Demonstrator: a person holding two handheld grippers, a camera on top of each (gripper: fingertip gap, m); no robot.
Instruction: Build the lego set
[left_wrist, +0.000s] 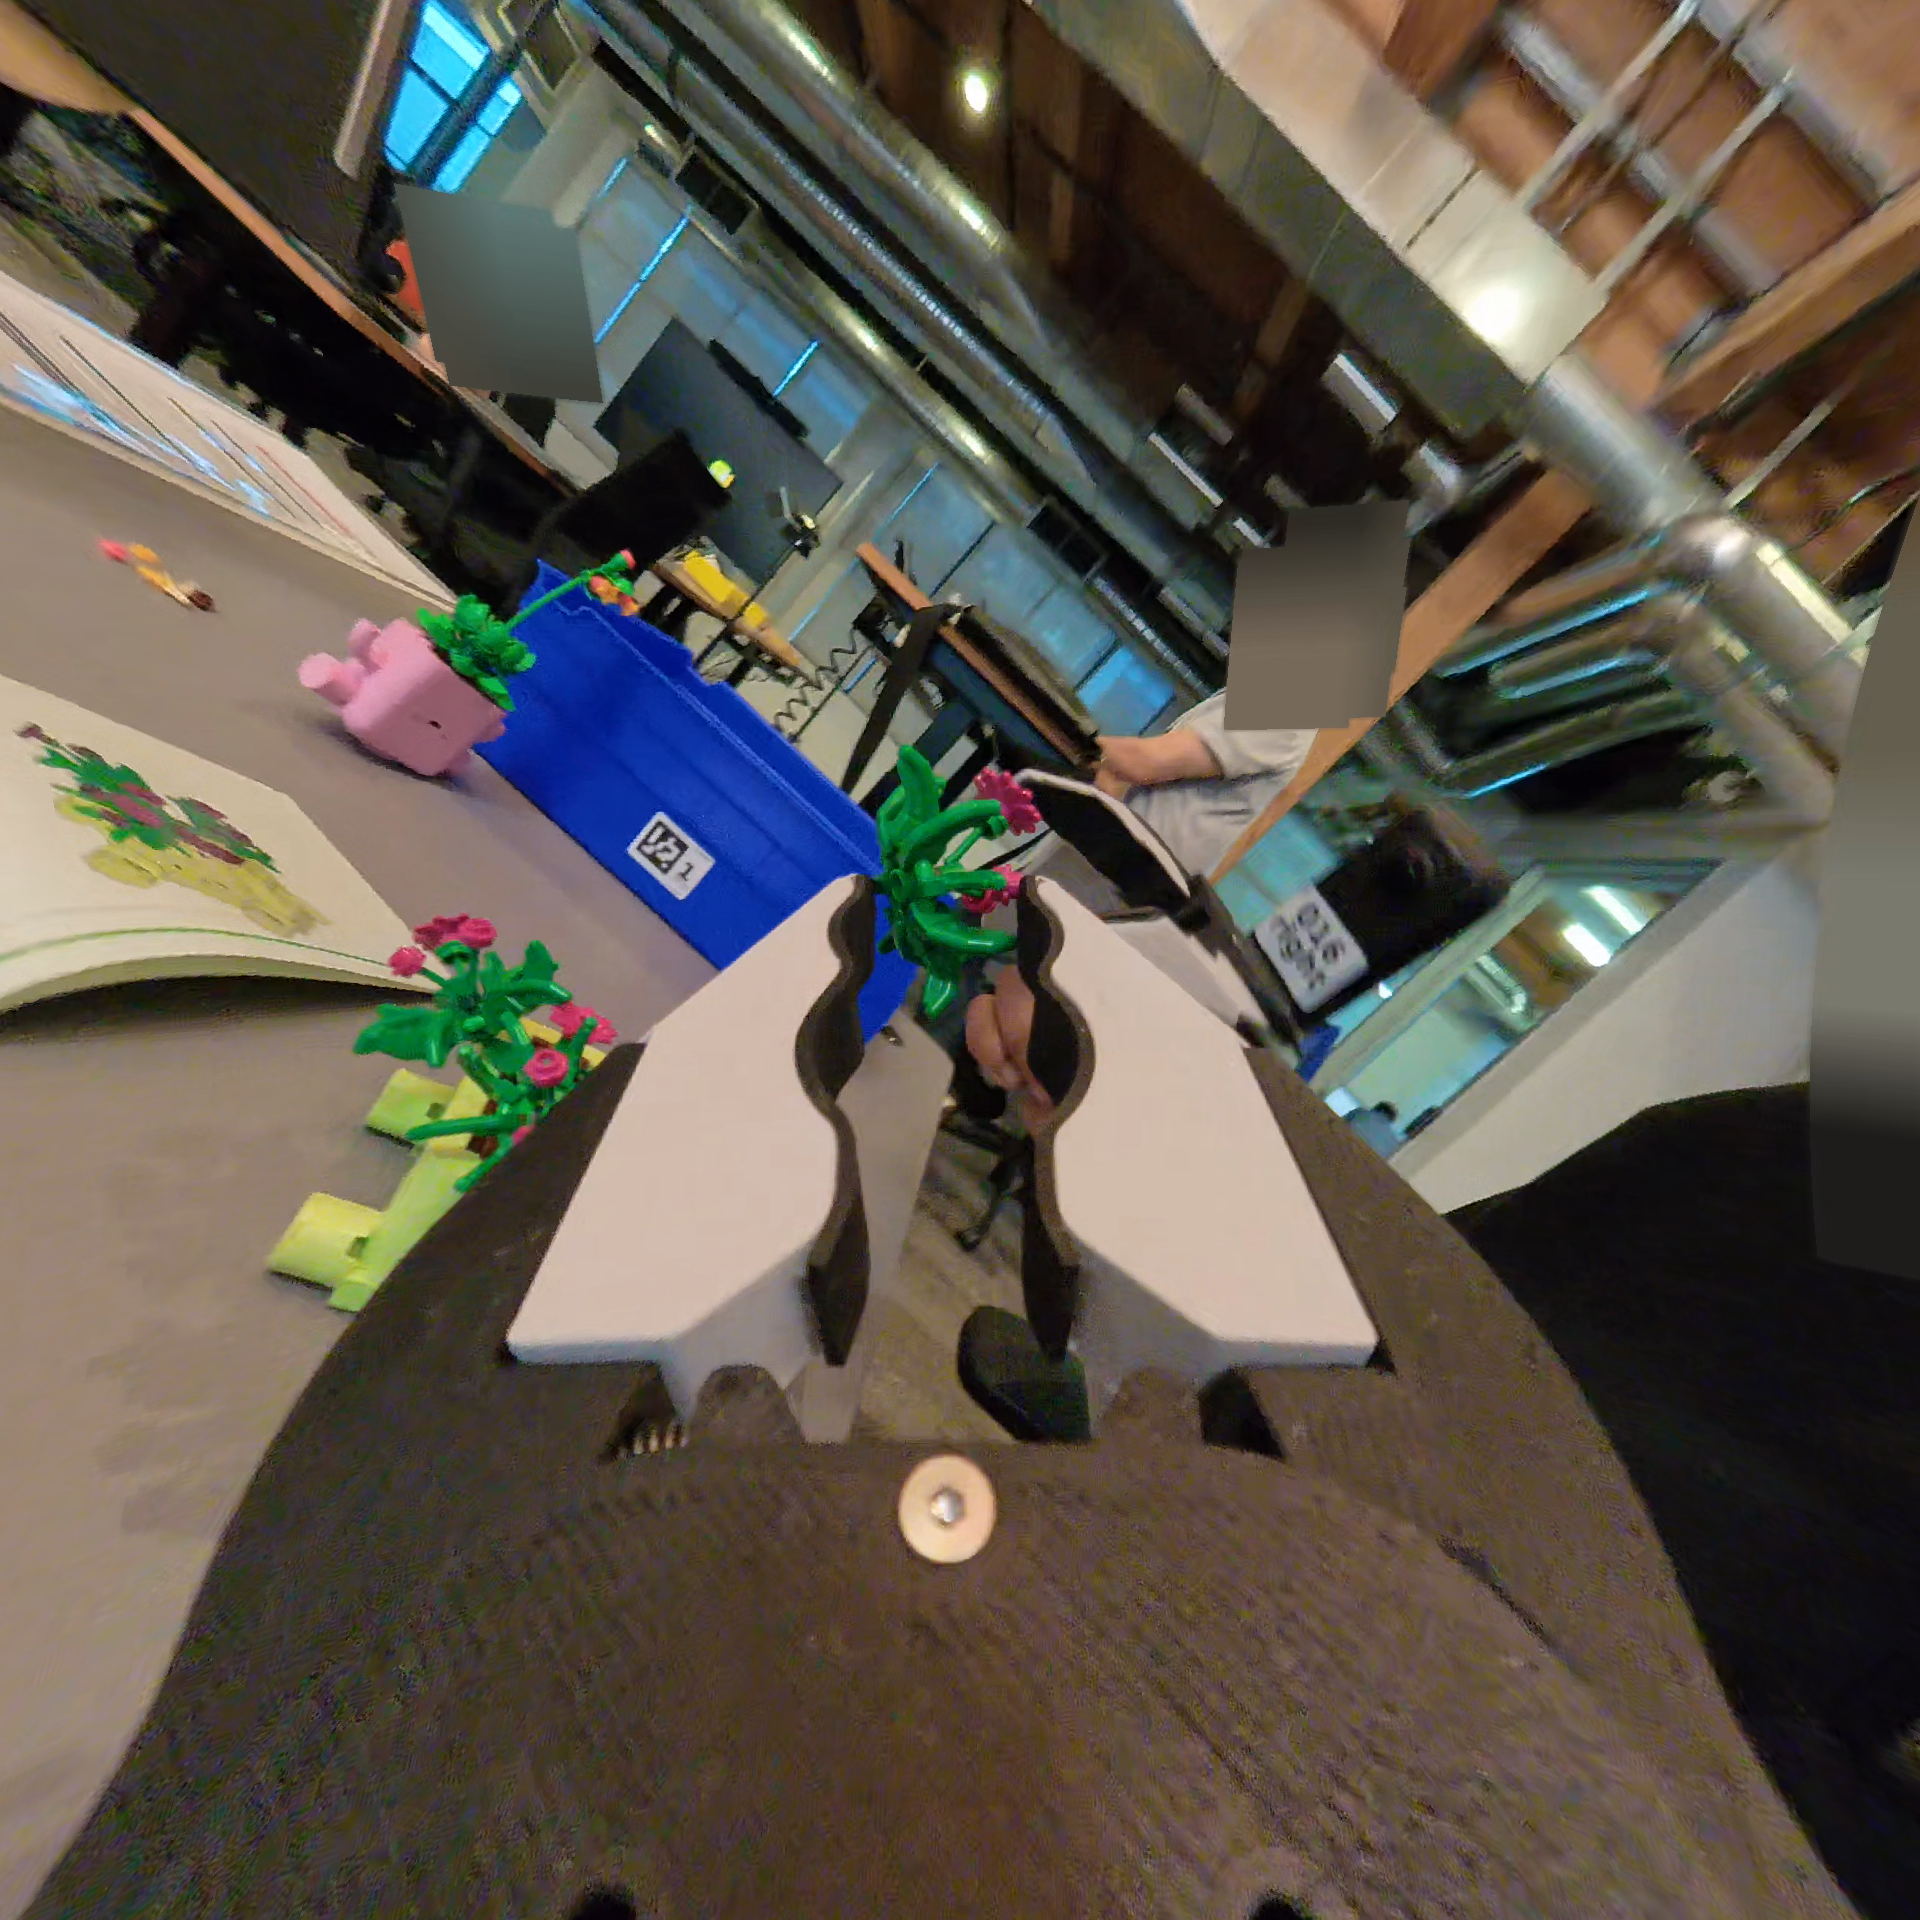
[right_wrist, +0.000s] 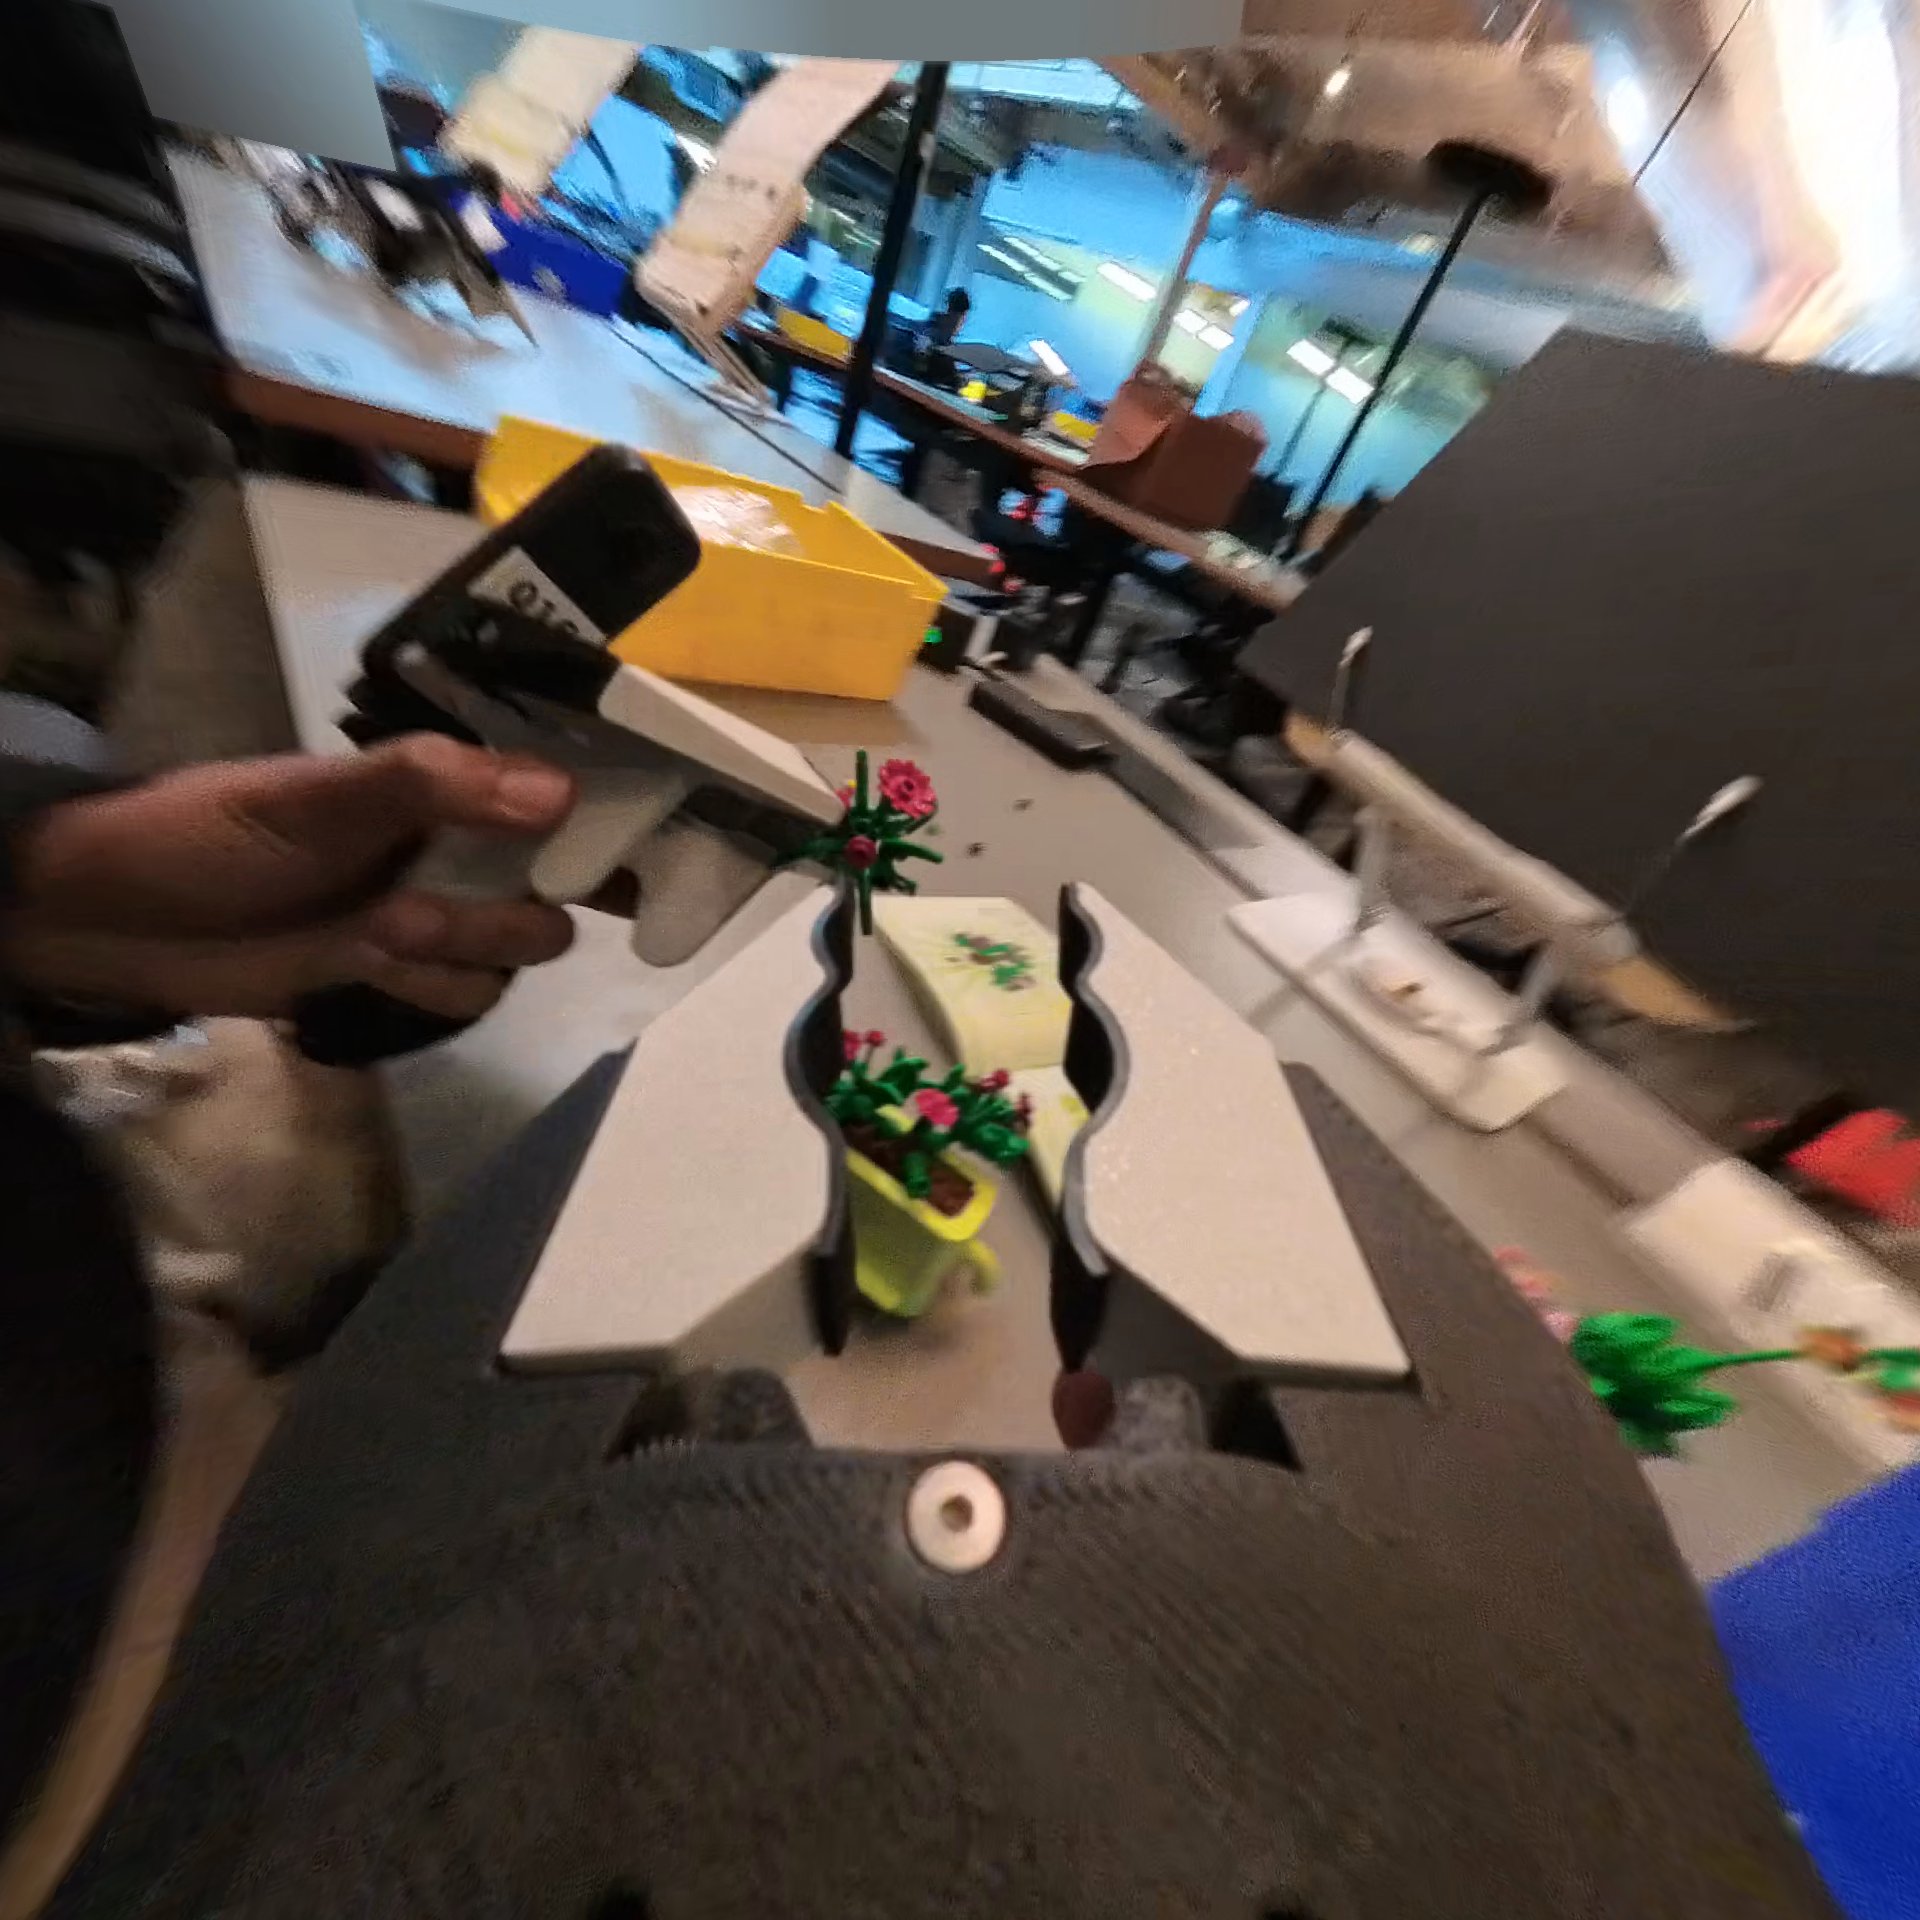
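Note:
My left gripper (left_wrist: 940, 894) is shut on a green lego sprig with pink flowers (left_wrist: 935, 883) and holds it in the air. In the right wrist view a hand holds that gripper (right_wrist: 821, 821) at the left, with the sprig (right_wrist: 878, 826) at its tip. My right gripper (right_wrist: 956, 899) is open and empty, its left fingertip just under the sprig's stem. Below it on the grey table stands a lime-yellow lego pot (right_wrist: 914, 1226) with several pink flowers, which also shows in the left wrist view (left_wrist: 468, 1039). The right gripper (left_wrist: 1091, 831) shows just beyond the sprig.
A pink lego pot with a green plant (left_wrist: 416, 696) lies by a blue bin (left_wrist: 665, 748). An open instruction booklet (left_wrist: 156, 852) lies left of the yellow pot. A yellow bin (right_wrist: 769, 592) and a white tray (right_wrist: 1403, 997) sit farther back. Small loose pieces (left_wrist: 156, 566) lie far left.

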